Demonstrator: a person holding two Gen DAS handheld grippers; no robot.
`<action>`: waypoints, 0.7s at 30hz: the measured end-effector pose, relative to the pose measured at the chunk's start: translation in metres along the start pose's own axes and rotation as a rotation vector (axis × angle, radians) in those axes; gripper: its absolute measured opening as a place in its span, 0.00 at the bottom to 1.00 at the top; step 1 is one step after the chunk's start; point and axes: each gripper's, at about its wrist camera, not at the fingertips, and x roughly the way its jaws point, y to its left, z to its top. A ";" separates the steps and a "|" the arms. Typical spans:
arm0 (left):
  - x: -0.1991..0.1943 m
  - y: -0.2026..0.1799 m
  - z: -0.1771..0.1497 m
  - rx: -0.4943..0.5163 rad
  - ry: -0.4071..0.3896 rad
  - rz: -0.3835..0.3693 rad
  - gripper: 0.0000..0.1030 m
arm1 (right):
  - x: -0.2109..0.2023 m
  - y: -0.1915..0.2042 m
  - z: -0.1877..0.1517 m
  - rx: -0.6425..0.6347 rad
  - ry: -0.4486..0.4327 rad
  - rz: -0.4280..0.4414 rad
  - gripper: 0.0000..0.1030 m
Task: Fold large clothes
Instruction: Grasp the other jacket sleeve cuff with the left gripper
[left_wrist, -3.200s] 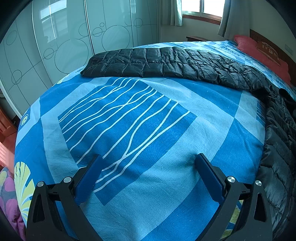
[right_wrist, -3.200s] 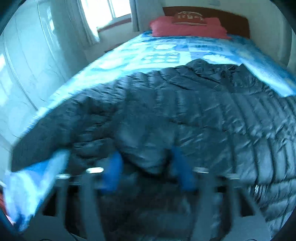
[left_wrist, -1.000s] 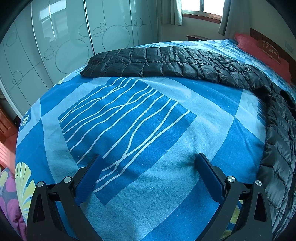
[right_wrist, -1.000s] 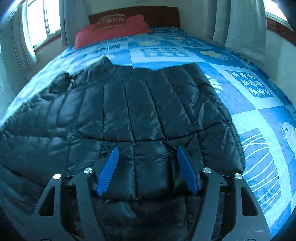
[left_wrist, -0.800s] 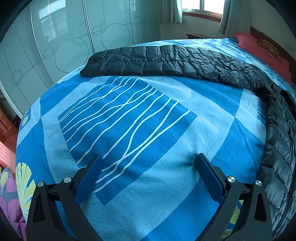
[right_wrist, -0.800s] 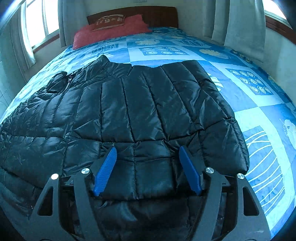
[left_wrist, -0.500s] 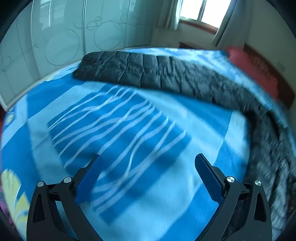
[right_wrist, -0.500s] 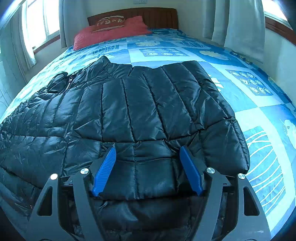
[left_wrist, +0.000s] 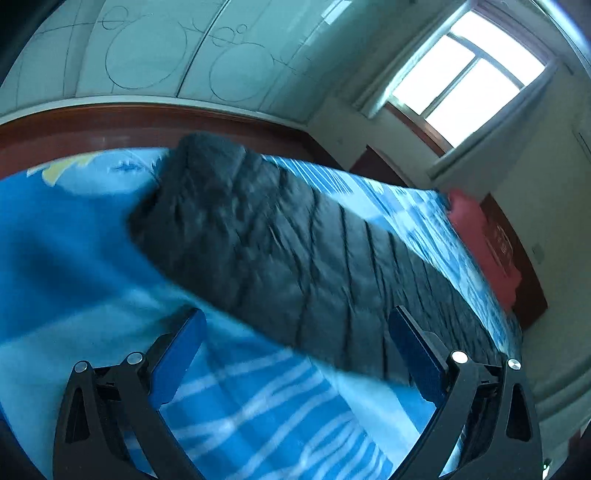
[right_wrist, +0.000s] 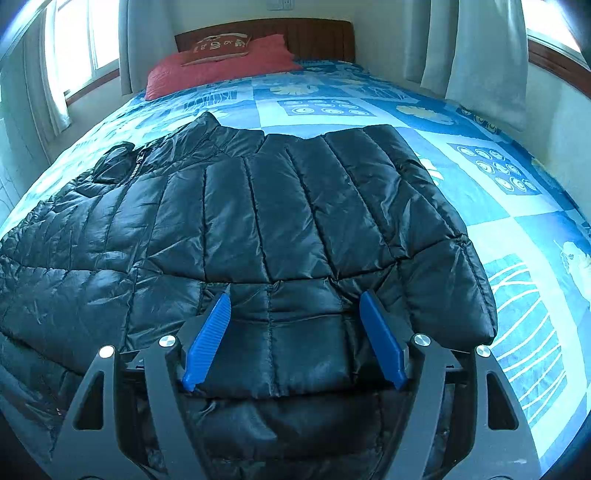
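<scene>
Nearest in the right wrist view, the right tongs (right_wrist: 295, 332) stand spread over a folded-in flap of the black puffer jacket (right_wrist: 258, 229). Their blue pads (right_wrist: 208, 336) sit to either side of the quilted cloth without pinching it; the jaws have just been opening a little, with the padded layer lying between them, so this fold looks released and laid down. The right side of the jacket now lies doubled over the body, which a few seconds ago was still bunched and in motion.

In the left wrist view the left tongs (left_wrist: 295, 354) are also spread and empty, over the blue patterned bedspread (left_wrist: 74, 258). A second ago they looked across open bedspread at the far sleeve; now the view is tilted and blurred, and the long black sleeve (left_wrist: 280, 251) sits just ahead of the fingertips. That suggests the left hand is heading for the sleeve, probably to fold it inward as the matching step.

Further off, the jacket stretches across the middle of the bed, collar (right_wrist: 207, 123) toward the headboard. Beyond it lie a red pillow (right_wrist: 221, 70) and the wooden headboard (right_wrist: 317, 37), with curtained windows (right_wrist: 85, 40) either side.
</scene>
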 end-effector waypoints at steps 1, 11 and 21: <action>0.002 0.001 0.003 -0.007 -0.006 0.000 0.95 | 0.000 0.000 0.000 0.000 0.000 0.000 0.70; 0.003 0.016 0.024 -0.080 -0.052 -0.018 0.95 | 0.000 0.000 0.000 0.001 -0.002 -0.004 0.70; 0.003 0.027 0.030 -0.141 -0.078 0.099 0.13 | -0.001 -0.001 0.001 0.002 -0.007 -0.007 0.70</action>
